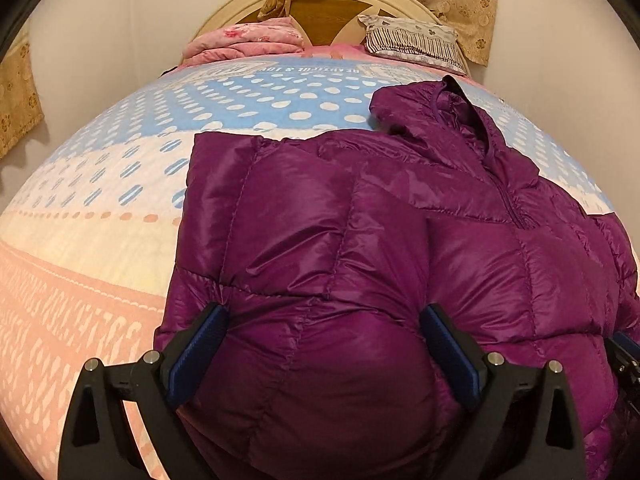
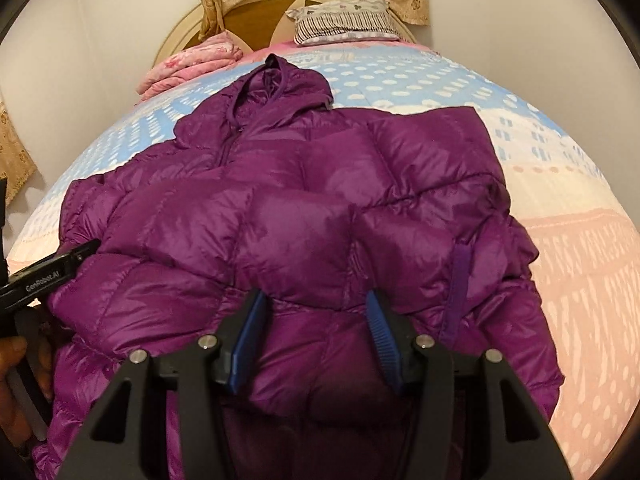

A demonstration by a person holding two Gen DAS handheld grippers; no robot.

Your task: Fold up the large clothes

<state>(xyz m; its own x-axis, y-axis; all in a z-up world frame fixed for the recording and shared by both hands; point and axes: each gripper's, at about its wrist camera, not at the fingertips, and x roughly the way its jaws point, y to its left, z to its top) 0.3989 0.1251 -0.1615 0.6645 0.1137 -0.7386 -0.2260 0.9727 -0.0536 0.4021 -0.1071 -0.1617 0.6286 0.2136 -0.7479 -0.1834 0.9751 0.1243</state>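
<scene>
The left gripper (image 1: 324,320) is seen with its blue pads spread apart, a puffy bulge of a purple down jacket (image 1: 360,240) swelling between them; whether the pads actually press on the fabric cannot be told. The right gripper (image 2: 316,308) is likewise held apart, about half open, with a fold of the same jacket between the pads, and no firm pinch is visible.

The jacket is spread on a bed (image 1: 100,220) directly ahead of both grippers. Its long axis runs away from them, hem nearest and hood (image 2: 280,84) farthest, toward the headboard. Both grippers are placed at the near hem, the left toward the jacket's left side and the right toward the side with a purple zip strip (image 2: 458,292). Neither is clearly nearer.

A folded pink blanket (image 1: 248,42) and a patterned pillow (image 1: 416,40) are set by the headboard. No containers are visible.
</scene>
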